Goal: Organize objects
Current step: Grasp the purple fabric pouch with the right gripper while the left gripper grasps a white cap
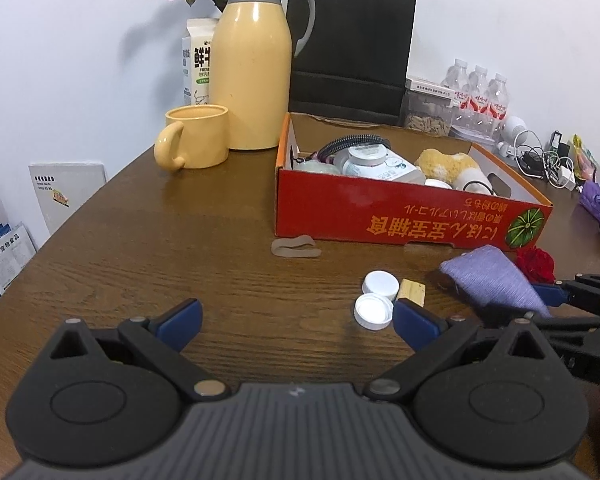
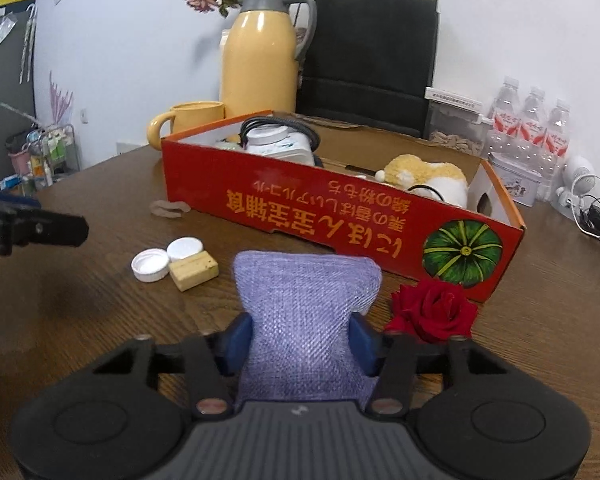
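Note:
My right gripper (image 2: 302,340) is shut on a purple woven pouch (image 2: 306,312), its blue pads pressing both sides, just in front of the red cardboard box (image 2: 300,208). In the left wrist view the pouch (image 1: 496,276) lies at the right, with the right gripper's fingers (image 1: 556,292) on it. My left gripper (image 1: 296,320) is open and empty above the table, left of the two white caps (image 1: 376,296) and a small wooden block (image 1: 412,292). A red rose (image 2: 432,310) lies right of the pouch. The box holds a white jar (image 1: 376,164), a plush toy (image 1: 448,164) and cables.
A tan rubber band (image 1: 296,247) lies by the box's front left corner. A yellow mug (image 1: 194,142), a yellow thermos (image 1: 252,68), a milk carton (image 1: 196,60) and a black bag (image 1: 352,48) stand behind. Water bottles (image 1: 480,96) and cables (image 1: 540,160) are at the back right.

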Tool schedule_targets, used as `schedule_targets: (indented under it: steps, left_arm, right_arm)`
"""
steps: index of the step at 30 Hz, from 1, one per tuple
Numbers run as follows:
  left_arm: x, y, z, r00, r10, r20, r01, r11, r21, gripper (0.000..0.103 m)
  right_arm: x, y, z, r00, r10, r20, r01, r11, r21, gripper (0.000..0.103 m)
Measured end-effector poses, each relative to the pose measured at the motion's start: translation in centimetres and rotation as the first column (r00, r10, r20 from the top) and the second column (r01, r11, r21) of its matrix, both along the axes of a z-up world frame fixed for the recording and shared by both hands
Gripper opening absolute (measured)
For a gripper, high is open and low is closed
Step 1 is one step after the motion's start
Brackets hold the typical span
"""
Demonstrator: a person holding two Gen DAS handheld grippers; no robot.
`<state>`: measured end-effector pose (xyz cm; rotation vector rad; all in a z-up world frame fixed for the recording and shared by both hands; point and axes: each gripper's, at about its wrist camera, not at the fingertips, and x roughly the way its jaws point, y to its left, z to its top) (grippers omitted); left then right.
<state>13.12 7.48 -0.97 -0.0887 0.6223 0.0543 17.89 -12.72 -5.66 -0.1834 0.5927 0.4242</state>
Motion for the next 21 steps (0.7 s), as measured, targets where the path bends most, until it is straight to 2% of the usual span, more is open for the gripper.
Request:
schedule_targets:
  steps: [9,14,19,21]
  left_arm:
    - [1.1,-1.2,-1.1,0.999,-0.023,-0.032,0.024,0.999,0.022,0.103]
    - [2.3,-2.5,-1.9,0.997,-0.053,-0.055,0.056,0.997,0.051,0.103]
    - [3.3,-3.7,-2.5,0.996,-0.058,-0.070,0.064,0.995,0.082,0.102]
    - [3.6,-4.0,-2.7,0.995,-0.071,-0.074,0.077,0.993,0.087,0.095]
  right_arm:
    - [-1.3,-1.4,0.8,0.997,-0.034,0.075,0.029,0.997,0.065,0.014]
    - [-2.3,-1.6,1.2,0.989,-0.053,0.138,0.044,0.997,0.071,0.012]
    - [-2.5,-1.7,1.3,0.986,-0.058,0.154,0.048,0.996,0.071,0.012]
    - [-2.6,-1.7,1.3,0.986,-0.057,0.158,0.046,0.996,0.070,0.012]
